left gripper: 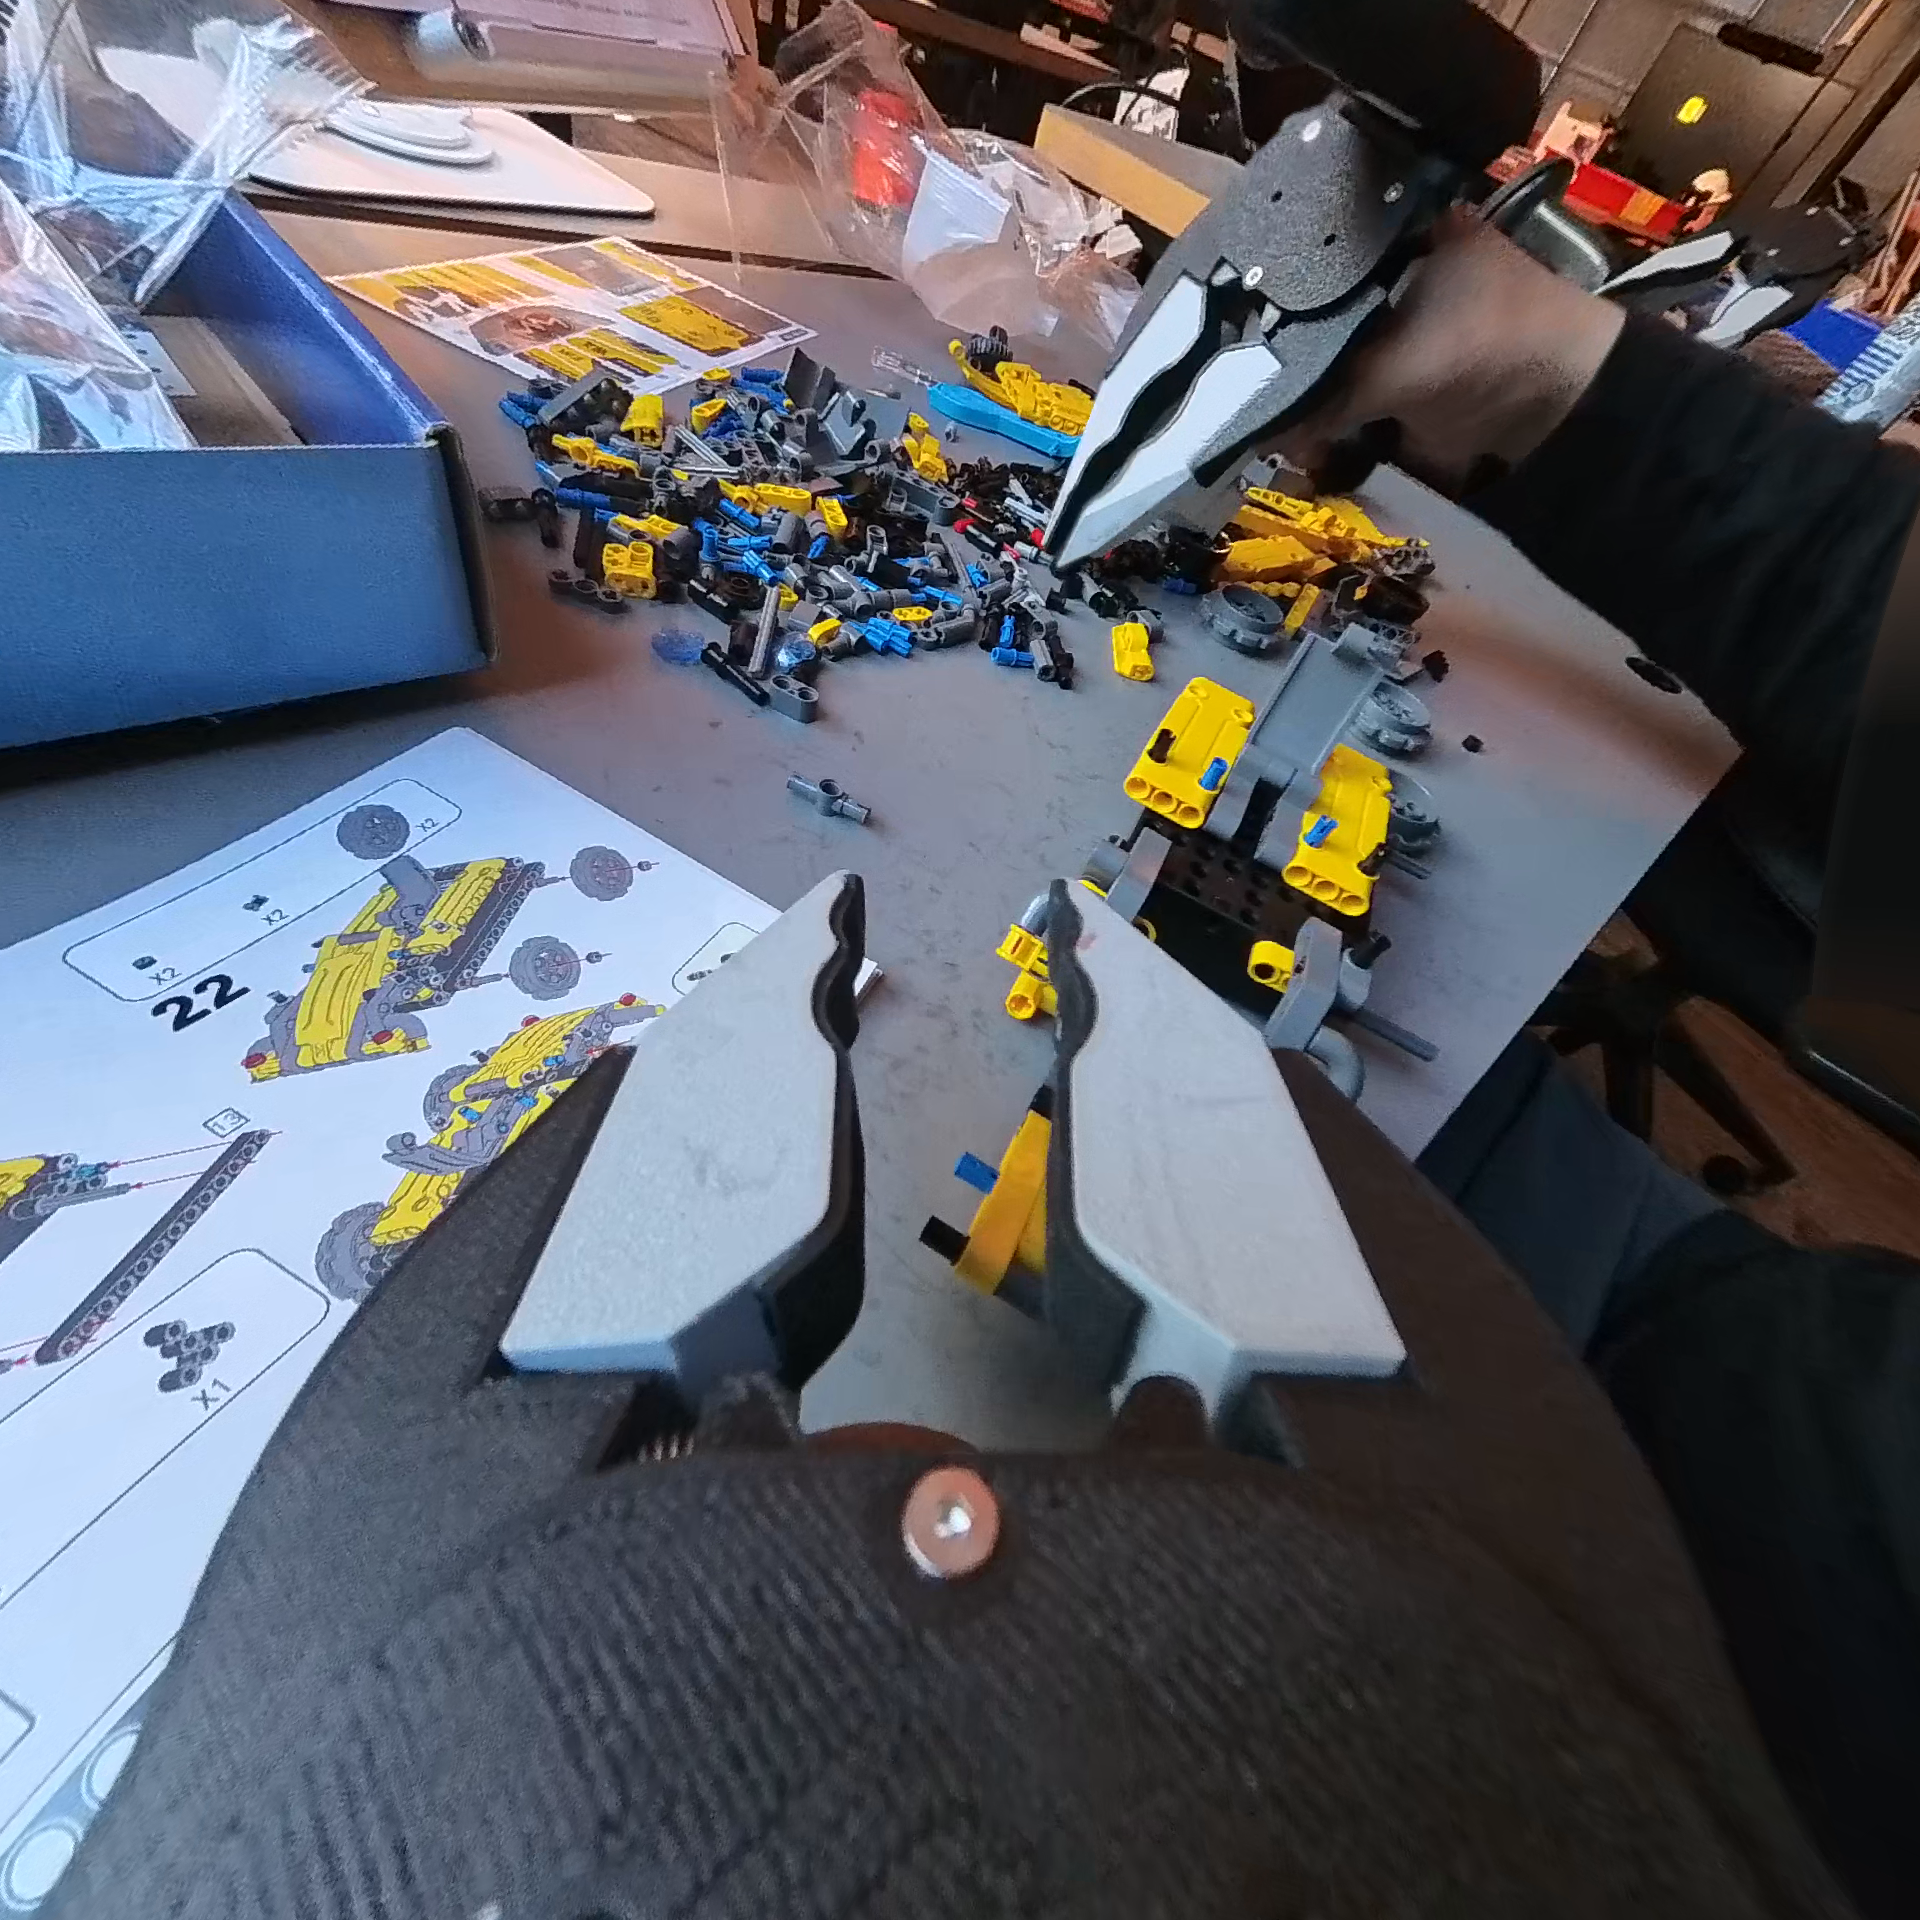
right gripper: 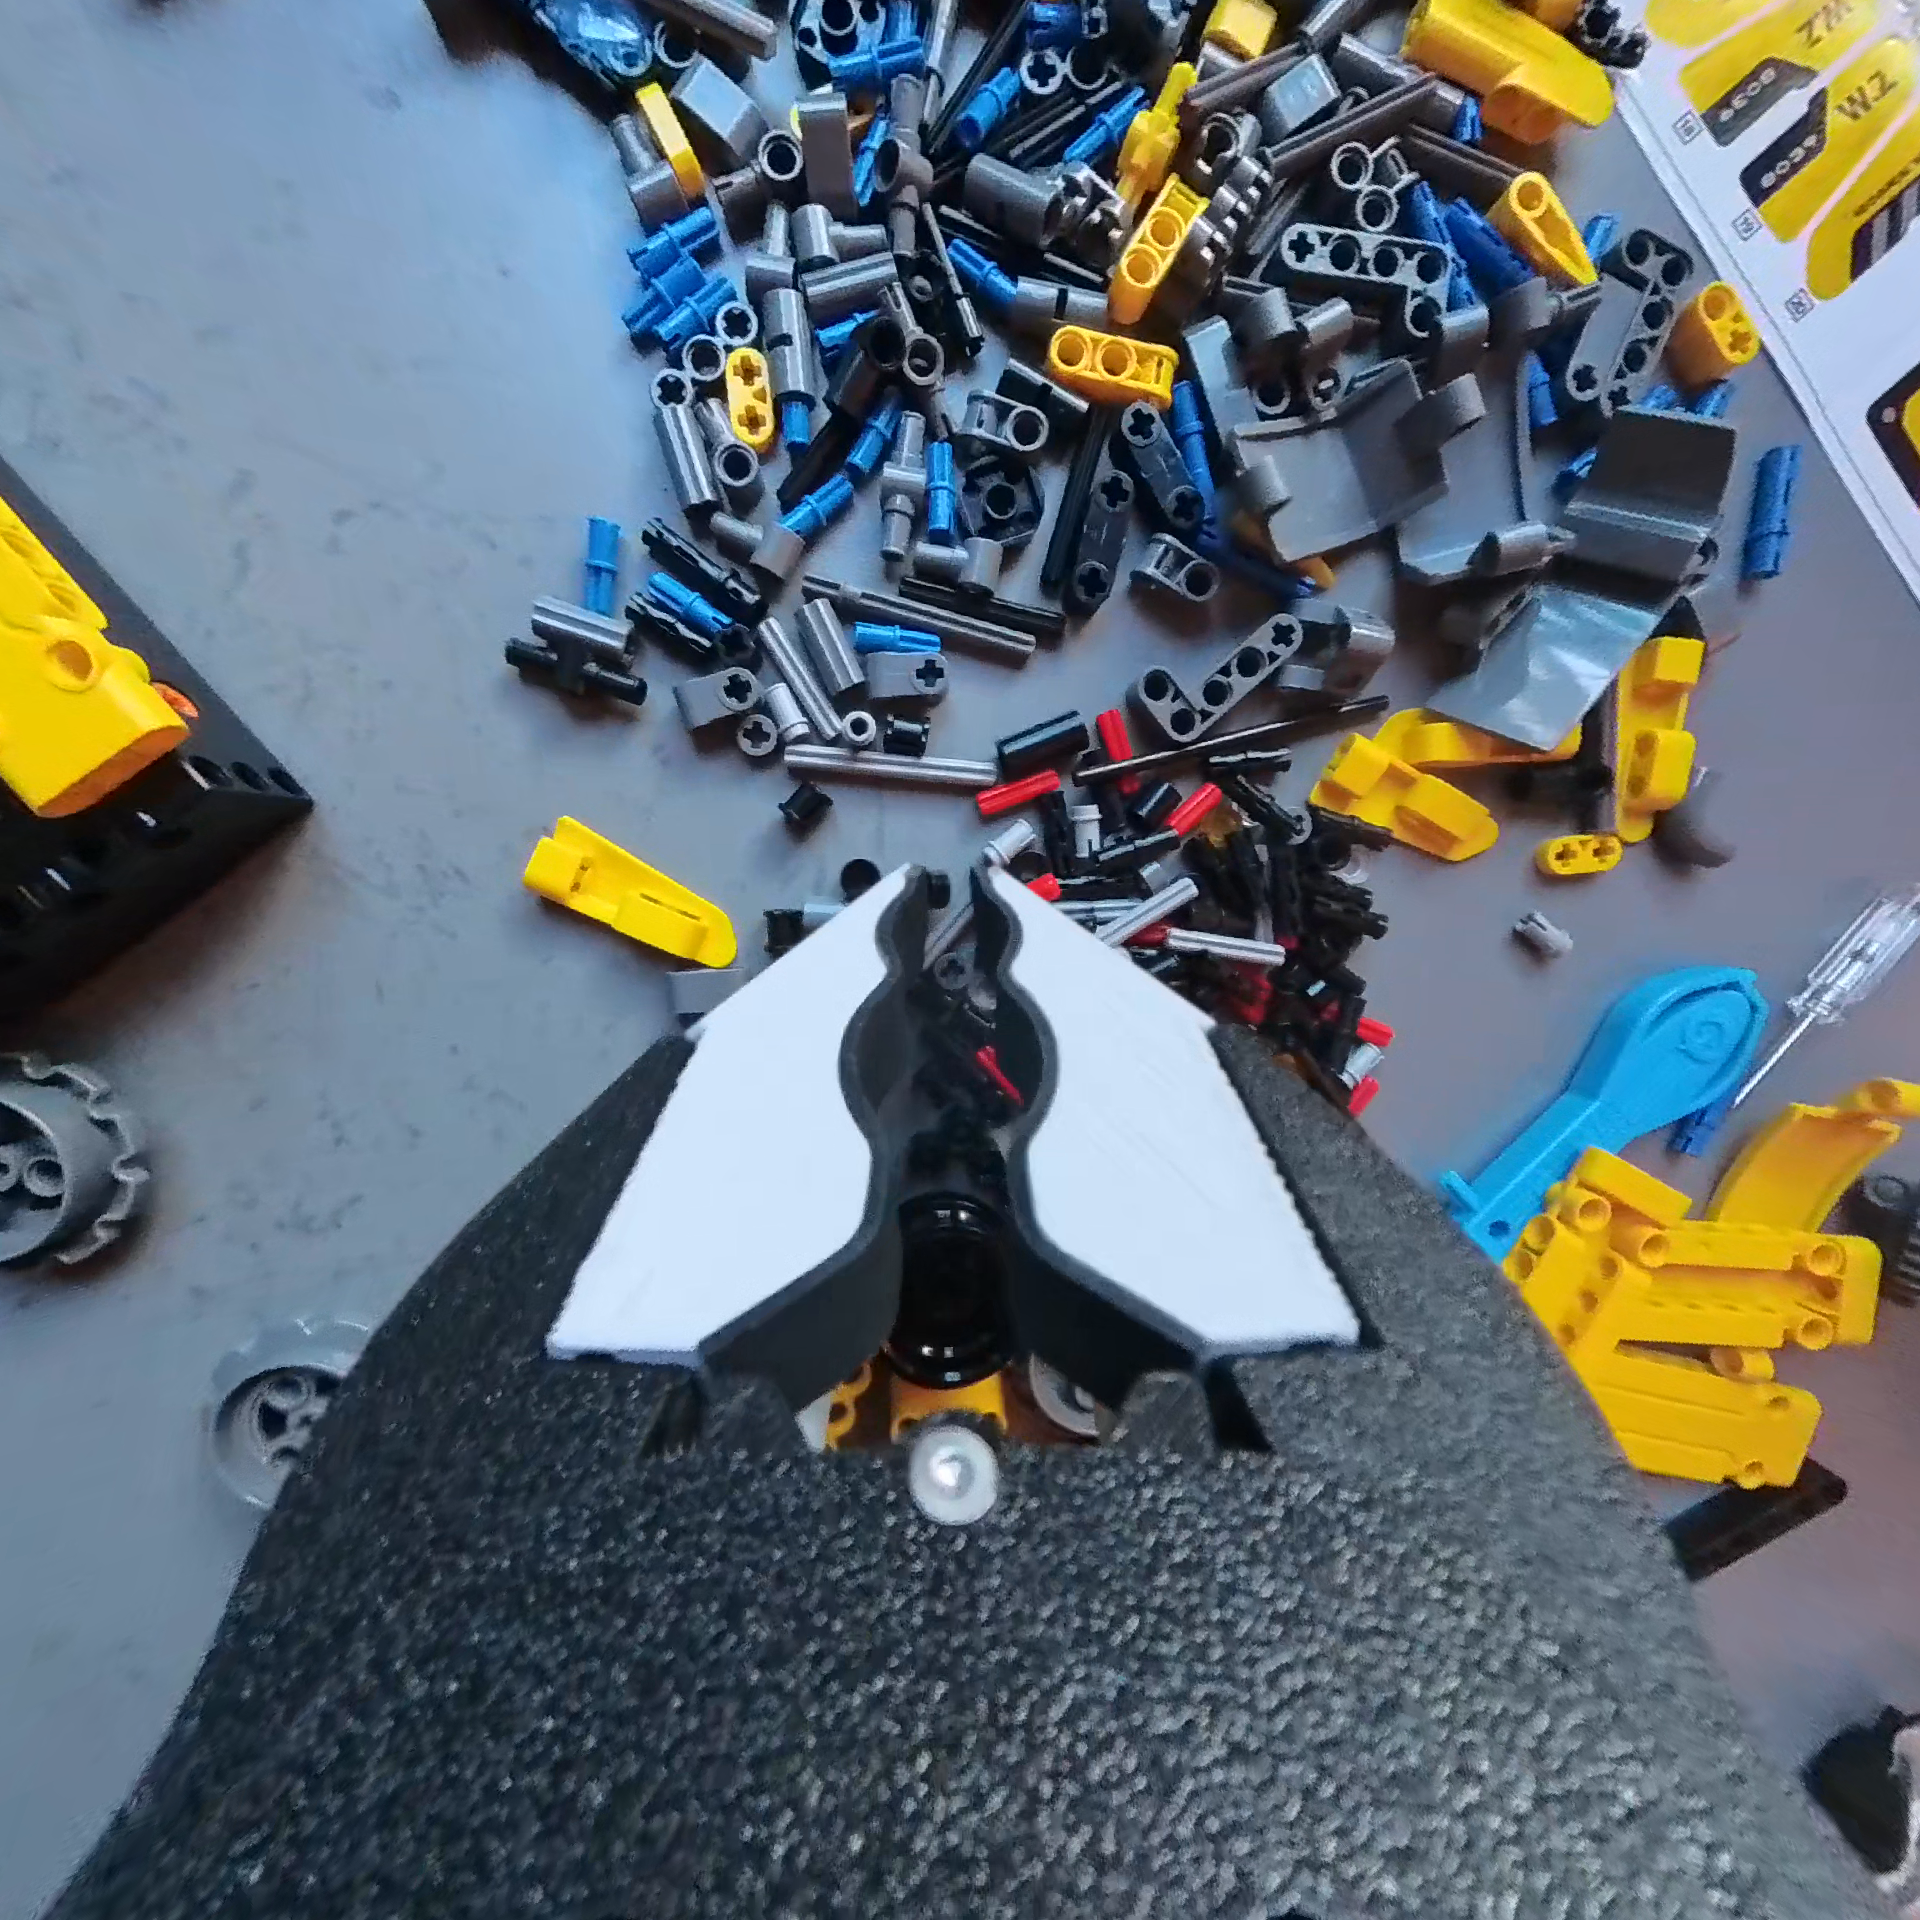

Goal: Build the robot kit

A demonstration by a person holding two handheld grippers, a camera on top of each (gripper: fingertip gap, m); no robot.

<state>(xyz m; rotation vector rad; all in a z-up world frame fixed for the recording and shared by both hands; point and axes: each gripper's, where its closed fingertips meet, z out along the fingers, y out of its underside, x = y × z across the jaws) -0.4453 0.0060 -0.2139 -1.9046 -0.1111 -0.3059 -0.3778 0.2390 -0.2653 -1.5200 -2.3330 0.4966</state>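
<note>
so the right gripper [right gripper: 951, 894] has its tips nearly pinched together, poking down into the heap of small black and red pins [right gripper: 1236, 935] at the near edge of the parts pile [left gripper: 790, 530]; can't tell if it's got one. Left gripper [left gripper: 956, 925] hangs spread and empty over the grey table [left gripper: 665, 748], instruction booklet [left gripper: 312, 1039] on its left, half-built yellow model [left gripper: 1257, 831] just right

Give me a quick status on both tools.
Left tool open above table, beside half-built model. Right tool nearly shut, tips in black and red pins; hold unclear.
</note>
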